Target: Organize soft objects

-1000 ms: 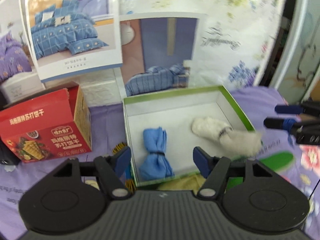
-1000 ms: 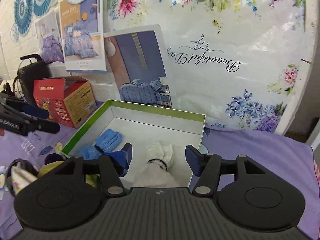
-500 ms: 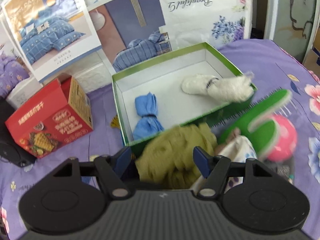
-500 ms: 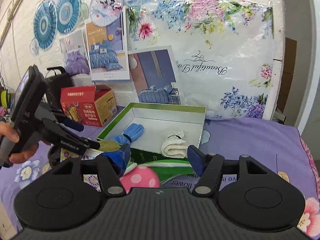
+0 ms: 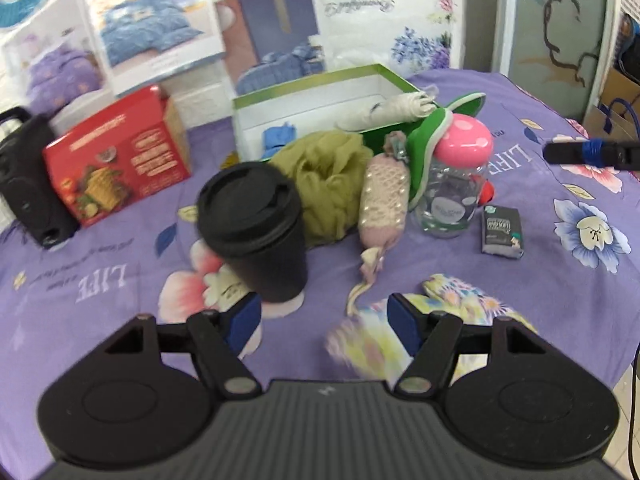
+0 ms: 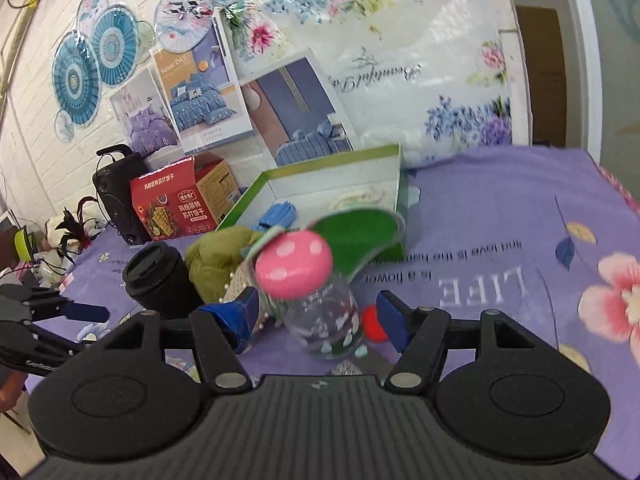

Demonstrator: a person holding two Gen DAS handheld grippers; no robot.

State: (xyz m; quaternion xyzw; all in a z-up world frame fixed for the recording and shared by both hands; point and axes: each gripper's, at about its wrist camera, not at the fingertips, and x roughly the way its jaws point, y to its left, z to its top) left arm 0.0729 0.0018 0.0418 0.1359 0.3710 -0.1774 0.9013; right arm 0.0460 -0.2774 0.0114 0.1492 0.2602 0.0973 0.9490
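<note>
A green-rimmed white box (image 5: 320, 80) holds a blue cloth (image 5: 280, 138) and a white sock (image 5: 392, 106) draped over its front wall. In front lie an olive mesh puff (image 5: 324, 184), a pink knitted roll (image 5: 384, 204) and a floral cloth (image 5: 452, 308). My left gripper (image 5: 324, 320) is open and empty above the floral cloth's left edge. My right gripper (image 6: 314, 314) is open and empty, just behind the pink-capped clear bottle (image 6: 308, 280). The box (image 6: 332, 178), puff (image 6: 218, 258) and blue cloth (image 6: 276, 216) show in the right wrist view too.
A black lidded cup (image 5: 256, 236), a red biscuit carton (image 5: 120, 156), a black speaker (image 5: 28, 184), a green foam slipper (image 5: 436, 132) and a small dark packet (image 5: 502, 230) stand on the purple flowered cloth (image 5: 100, 264). A red ball (image 6: 372, 322) lies beside the bottle.
Both grippers have pulled back from the box toward the near side of the table. The white sock now lies in the box, over its front wall.
</note>
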